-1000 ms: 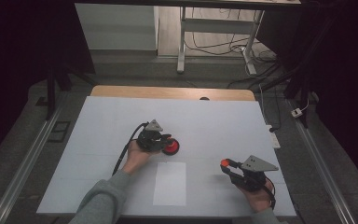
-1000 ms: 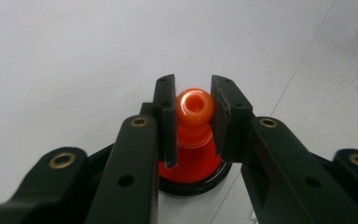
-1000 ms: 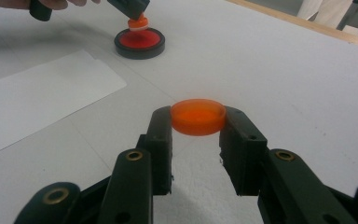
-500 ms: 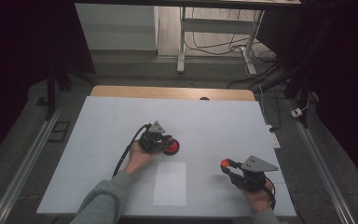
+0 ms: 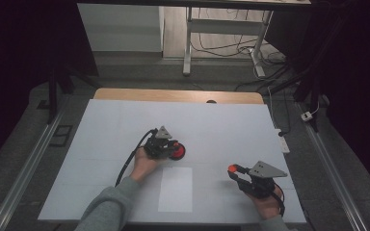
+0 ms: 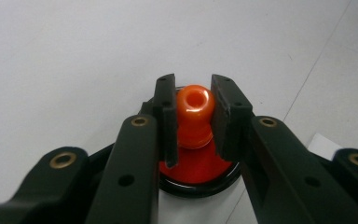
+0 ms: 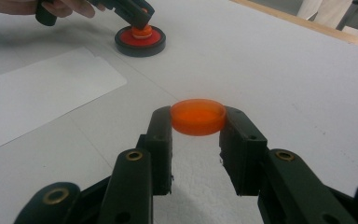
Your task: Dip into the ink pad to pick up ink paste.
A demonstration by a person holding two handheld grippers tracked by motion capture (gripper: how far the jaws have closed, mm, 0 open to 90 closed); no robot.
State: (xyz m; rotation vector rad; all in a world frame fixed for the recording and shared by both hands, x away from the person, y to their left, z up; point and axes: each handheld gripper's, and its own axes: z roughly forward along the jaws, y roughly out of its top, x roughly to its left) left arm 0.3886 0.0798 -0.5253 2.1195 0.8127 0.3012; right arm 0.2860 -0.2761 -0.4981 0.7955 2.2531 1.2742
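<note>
White tabletop (image 5: 221, 125) carries the work. The left gripper (image 6: 193, 114) is clamped on the orange knob (image 6: 195, 103) standing upright in the black-rimmed red base (image 6: 200, 175), directly beneath its jaws. The right gripper (image 7: 198, 122) pinches an orange cap (image 7: 198, 115), held level just above the table. From that gripper the base (image 7: 140, 39) lies well ahead and to the left, so the cap must probably travel there.

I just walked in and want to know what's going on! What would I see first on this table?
The bright orange bits stand out on the pale table. Near the middle, the left claw is shut on an orange knob that stands on a red disc with a black rim. Nearer the person, on the right, the right claw pinches a flat orange cap just above the table.
</note>
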